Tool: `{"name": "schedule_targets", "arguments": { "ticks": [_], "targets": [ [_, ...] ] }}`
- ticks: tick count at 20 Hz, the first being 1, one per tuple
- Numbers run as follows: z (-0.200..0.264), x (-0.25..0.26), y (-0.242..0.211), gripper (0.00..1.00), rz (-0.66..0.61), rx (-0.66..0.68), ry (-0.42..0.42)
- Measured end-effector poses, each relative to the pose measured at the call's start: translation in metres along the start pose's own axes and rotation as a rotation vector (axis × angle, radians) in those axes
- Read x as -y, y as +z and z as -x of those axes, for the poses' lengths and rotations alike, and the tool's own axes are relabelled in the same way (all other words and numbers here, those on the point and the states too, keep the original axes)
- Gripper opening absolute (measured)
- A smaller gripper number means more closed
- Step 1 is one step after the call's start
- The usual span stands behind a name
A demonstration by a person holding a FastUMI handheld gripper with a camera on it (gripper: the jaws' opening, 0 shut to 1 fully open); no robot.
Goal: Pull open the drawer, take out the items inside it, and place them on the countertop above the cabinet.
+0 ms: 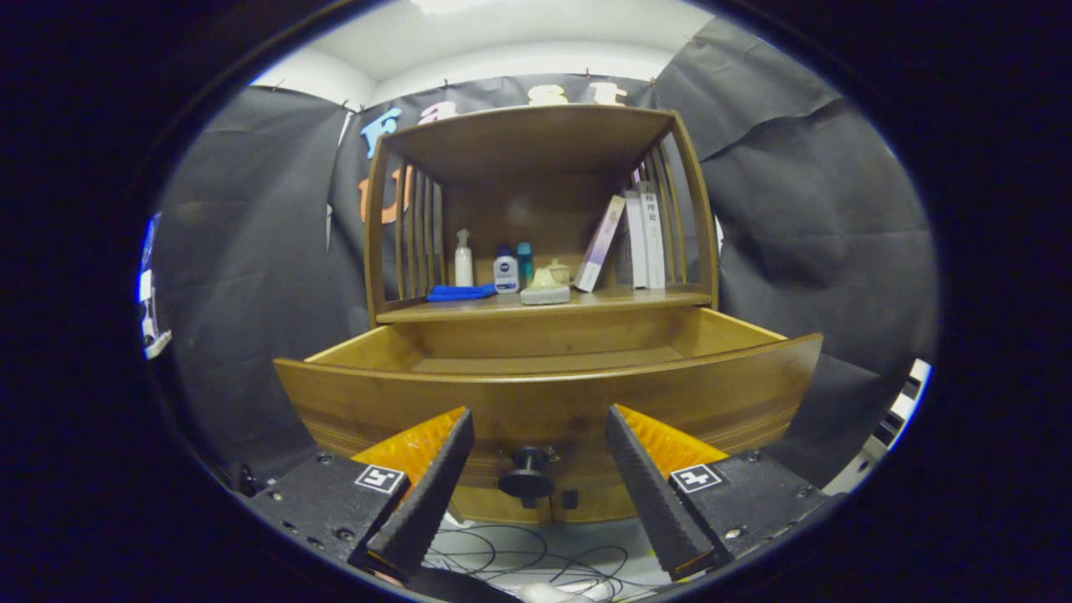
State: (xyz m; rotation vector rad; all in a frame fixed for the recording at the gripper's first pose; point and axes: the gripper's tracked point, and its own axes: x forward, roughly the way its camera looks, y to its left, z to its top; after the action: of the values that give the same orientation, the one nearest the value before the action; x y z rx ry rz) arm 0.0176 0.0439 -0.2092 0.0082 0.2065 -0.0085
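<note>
Gripper view: drawer pulled open, fingers spread before its knob.

Taking the drawer as the landmark, the gripper sits in front of its wooden face, fingers wide apart and clamped on nothing; the dark round knob lies in the gap between them, touching neither. The part of the drawer's floor that can be seen is bare wood; its near portion is hidden behind the front panel. Directly above and behind the drawer runs the counter of the cabinet, carrying a folded blue cloth, a white spray bottle, two small bottles, a pale teapot and several leaning books. Below the drawer, thin black cables trail across a pale floor.
</note>
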Motion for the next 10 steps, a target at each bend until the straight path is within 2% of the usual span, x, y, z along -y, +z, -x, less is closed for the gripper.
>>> {"name": "schedule_targets", "arguments": {
  "ticks": [7, 10],
  "targets": [
    [-0.021, 0.001, -0.005, 1.0, -0.031, -0.038, -0.032],
    [-0.022, 0.002, -0.008, 1.0, 0.006, -0.042, -0.062]
  ]
}}
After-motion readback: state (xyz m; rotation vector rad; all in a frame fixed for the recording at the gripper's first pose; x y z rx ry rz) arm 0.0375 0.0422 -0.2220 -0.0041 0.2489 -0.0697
